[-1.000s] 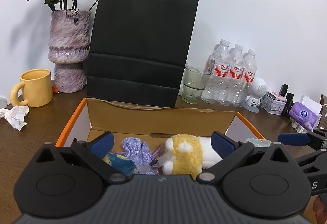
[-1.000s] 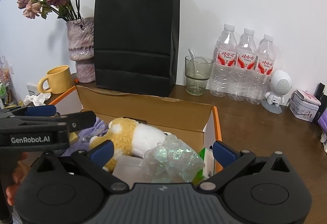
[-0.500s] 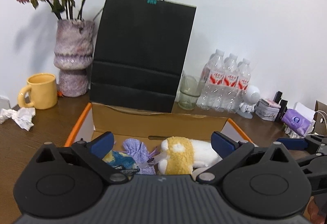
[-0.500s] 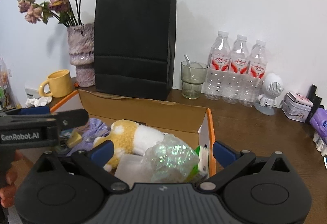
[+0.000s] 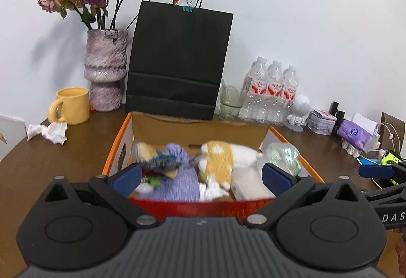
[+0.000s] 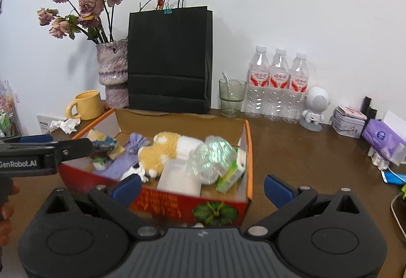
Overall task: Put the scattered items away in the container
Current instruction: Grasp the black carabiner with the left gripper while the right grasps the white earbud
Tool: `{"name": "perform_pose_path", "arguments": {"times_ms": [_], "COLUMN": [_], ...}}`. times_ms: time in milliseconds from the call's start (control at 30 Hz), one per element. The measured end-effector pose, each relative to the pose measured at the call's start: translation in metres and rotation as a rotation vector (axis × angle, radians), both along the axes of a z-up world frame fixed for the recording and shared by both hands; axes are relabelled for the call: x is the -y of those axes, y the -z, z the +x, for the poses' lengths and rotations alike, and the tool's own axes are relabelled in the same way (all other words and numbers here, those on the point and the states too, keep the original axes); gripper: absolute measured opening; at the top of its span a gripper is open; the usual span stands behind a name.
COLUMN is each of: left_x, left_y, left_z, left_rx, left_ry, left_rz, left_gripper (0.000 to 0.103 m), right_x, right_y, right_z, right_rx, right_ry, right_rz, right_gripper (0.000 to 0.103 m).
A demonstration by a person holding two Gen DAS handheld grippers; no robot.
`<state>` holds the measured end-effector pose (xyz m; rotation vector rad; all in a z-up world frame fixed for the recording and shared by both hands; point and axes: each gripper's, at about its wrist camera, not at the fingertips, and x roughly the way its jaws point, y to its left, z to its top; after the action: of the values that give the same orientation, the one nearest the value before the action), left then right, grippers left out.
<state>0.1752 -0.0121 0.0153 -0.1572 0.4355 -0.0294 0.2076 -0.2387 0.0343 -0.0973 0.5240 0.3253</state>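
An open cardboard box point(image 5: 195, 125) with an orange rim and red front point(image 6: 177, 204) stands on the brown table. It holds a yellow-and-white plush toy point(image 5: 223, 158) point(image 6: 165, 148), a lilac cloth pouch point(image 5: 182, 176), a blue-yellow snack bag point(image 5: 154, 158), a crinkly iridescent wrap point(image 6: 213, 156), a white packet point(image 6: 177, 179) and a green carton point(image 6: 231, 174). My left gripper point(image 5: 201, 176) is open and empty, above the box's near edge. My right gripper point(image 6: 203, 189) is open and empty, before the box's front wall. The left gripper also shows at the box's left side in the right wrist view point(image 6: 50, 151).
Behind the box stand a black paper bag point(image 5: 177, 62), a vase of dried roses point(image 5: 105, 69), a yellow mug point(image 5: 71, 105), a glass point(image 6: 232, 97) and three water bottles point(image 6: 279, 85). Crumpled tissue point(image 5: 48, 130) lies at left. A small robot figure point(image 6: 314, 108), tin and purple tissue pack point(image 6: 383, 138) sit at right.
Both grippers have pulled back and up from the box, so its red front wall and whole contents show now. Both stayed open and empty.
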Motion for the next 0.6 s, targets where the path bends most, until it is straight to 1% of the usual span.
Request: {"name": "perform_pose_path", "arguments": {"times_ms": [200, 400, 467, 600], "left_x": [-0.004, -0.010, -0.011, -0.009], "left_y": [0.008, 0.019, 0.023, 0.032], "left_z": [-0.020, -0.034, -0.036, -0.042], "left_rx": [-0.010, 0.002, 0.001, 0.002], "left_ry": [-0.007, -0.020, -0.014, -0.014], "left_rz": [-0.024, -0.050, -0.042, 0.005], "left_gripper": [0.103, 0.103, 0.103, 0.103], "right_x": [0.011, 0.020, 0.020, 0.021], "right_y": [0.010, 0.025, 0.031, 0.042], "right_z": [-0.024, -0.038, -0.042, -0.046], "right_rx": [-0.018, -0.036, -0.040, -0.057], "right_ry": [0.021, 0.038, 0.041, 0.041], "right_rz": [0.002, 0.022, 0.026, 0.025], "right_gripper": [0.103, 0.103, 0.103, 0.103]}}
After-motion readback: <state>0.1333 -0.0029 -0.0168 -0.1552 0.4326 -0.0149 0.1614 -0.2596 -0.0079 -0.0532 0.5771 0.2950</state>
